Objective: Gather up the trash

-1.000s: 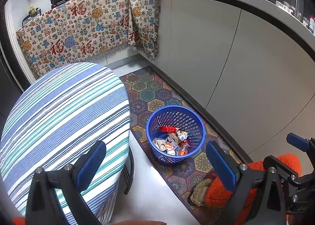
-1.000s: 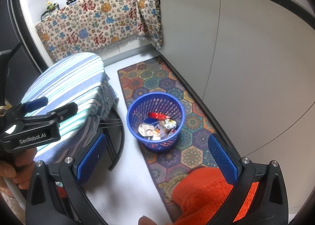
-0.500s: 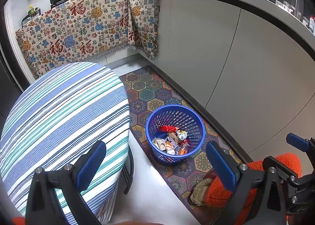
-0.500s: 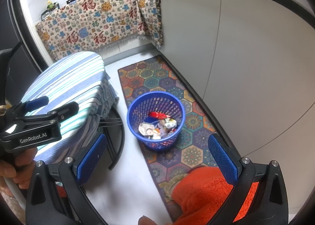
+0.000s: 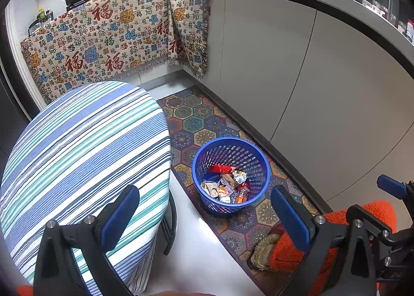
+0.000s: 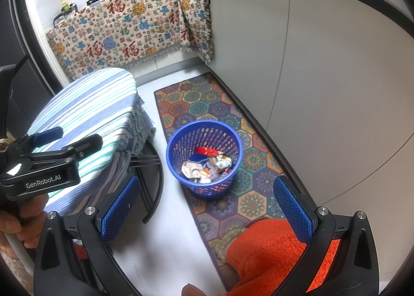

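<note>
- Blue basket point(image 5: 231, 174) on patterned rug point(image 5: 196, 120), crumpled wrappers point(image 5: 227, 187) inside.
- Left claw point(image 5: 204, 218) spread, empty, above basket.
- Right claw point(image 6: 207, 208) spread, empty, above basket.
- Striped surface point(image 5: 85, 146) beside basket.

left wrist: high, looking down | right wrist: likewise; share basket point(image 5: 231, 174)

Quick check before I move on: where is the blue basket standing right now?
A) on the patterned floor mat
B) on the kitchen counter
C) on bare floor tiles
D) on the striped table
A: the blue basket, holding wrappers, stands on the patterned floor mat beside the striped table.
</note>
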Demonstrator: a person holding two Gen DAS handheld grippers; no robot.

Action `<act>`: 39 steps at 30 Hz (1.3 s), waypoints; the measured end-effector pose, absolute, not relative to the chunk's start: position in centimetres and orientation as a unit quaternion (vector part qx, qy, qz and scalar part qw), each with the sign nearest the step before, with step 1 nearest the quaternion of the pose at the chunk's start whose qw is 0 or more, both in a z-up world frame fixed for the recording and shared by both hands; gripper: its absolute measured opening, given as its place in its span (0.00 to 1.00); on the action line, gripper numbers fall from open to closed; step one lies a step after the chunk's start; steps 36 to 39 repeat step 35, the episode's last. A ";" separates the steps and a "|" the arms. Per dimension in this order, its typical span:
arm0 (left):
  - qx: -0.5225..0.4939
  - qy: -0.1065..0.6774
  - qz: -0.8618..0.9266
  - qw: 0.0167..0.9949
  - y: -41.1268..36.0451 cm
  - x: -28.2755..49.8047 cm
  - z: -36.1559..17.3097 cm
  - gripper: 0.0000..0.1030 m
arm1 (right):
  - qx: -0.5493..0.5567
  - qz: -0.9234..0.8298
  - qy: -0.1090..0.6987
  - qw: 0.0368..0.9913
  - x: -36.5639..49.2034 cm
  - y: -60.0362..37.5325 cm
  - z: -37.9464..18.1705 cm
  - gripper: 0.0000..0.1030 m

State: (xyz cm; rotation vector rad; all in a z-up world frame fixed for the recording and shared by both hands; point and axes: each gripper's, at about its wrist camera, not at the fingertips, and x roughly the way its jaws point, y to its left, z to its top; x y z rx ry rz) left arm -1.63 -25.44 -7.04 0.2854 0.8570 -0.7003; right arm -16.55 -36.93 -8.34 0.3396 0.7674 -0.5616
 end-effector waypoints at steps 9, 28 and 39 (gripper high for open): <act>0.137 0.406 -0.332 0.840 -25.5 -1.7 -7.1 1.00 | 0.165 -0.270 0.369 0.874 -16.7 -36.9 -8.5 1.00; 0.143 0.409 -0.326 0.840 -25.4 -1.5 -7.1 1.00 | 0.168 -0.276 0.371 0.871 -16.9 -37.3 -8.8 1.00; 0.153 0.407 -0.326 0.839 -25.6 -1.7 -7.4 1.00 | 0.170 -0.277 0.372 0.870 -16.9 -37.2 -8.9 1.00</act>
